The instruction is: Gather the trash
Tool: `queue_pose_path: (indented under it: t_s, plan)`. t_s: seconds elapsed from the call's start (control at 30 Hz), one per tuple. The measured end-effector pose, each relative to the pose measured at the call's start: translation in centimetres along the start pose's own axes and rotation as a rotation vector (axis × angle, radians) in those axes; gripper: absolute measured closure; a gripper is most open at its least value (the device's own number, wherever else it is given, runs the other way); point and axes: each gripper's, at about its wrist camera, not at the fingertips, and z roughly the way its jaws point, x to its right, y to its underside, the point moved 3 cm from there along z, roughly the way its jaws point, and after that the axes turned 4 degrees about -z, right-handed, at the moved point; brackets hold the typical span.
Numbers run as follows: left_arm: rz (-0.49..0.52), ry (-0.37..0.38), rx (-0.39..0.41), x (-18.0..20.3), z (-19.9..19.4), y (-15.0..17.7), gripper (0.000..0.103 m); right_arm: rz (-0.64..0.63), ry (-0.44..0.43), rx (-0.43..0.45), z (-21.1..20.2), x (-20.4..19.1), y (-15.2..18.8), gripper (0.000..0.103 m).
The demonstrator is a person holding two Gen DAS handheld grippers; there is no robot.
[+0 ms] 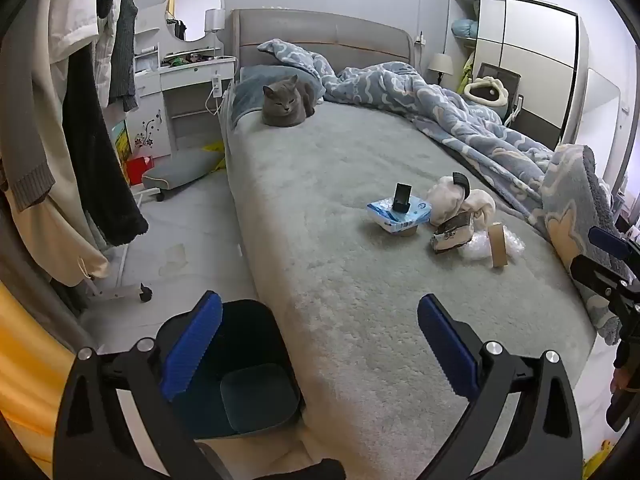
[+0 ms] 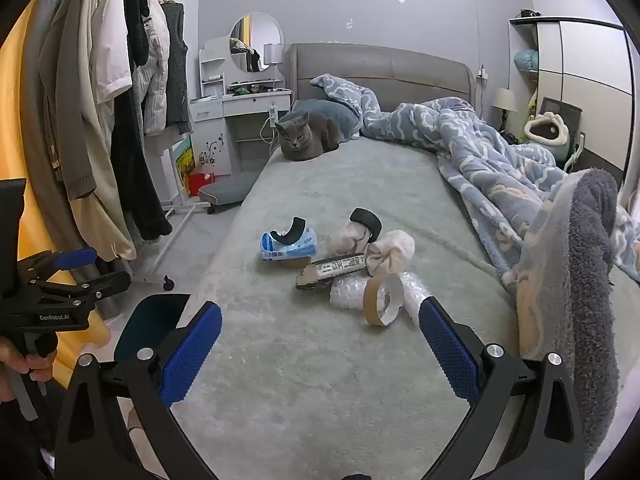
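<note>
A small pile of trash lies on the grey bed [image 2: 320, 380]: a blue tissue pack [image 2: 288, 245] under a black curved piece [image 2: 289, 232], crumpled pale paper [image 2: 390, 254], a torn brown package [image 2: 332, 270], bubble wrap [image 2: 348, 292] and a cardboard tape roll [image 2: 382, 299]. My right gripper [image 2: 320, 312] is open just short of the roll, nothing between its fingers. My left gripper [image 1: 320, 308] is open over the bed's near corner, its left finger above a dark bin [image 1: 240, 368] on the floor. From the left wrist, the pile shows as tissue pack [image 1: 400, 211] and roll [image 1: 499, 244].
A grey cat [image 1: 286, 102] rests near the headboard. A blue patterned blanket [image 2: 500, 160] is heaped along the bed's right side. A clothes rack [image 2: 120, 120] with hanging garments stands left of the bed, and a white dressing table [image 1: 188, 76] behind it.
</note>
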Motion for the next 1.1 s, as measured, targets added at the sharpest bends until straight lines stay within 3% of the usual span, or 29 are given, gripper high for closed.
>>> queue_pose_path:
  t_s: [1.1]
  plan:
    - [-0.004,-0.015,-0.02,-0.3,0.7,0.2,0.003,0.004,-0.005,-0.002,0.1,0.1,0.3,0.003]
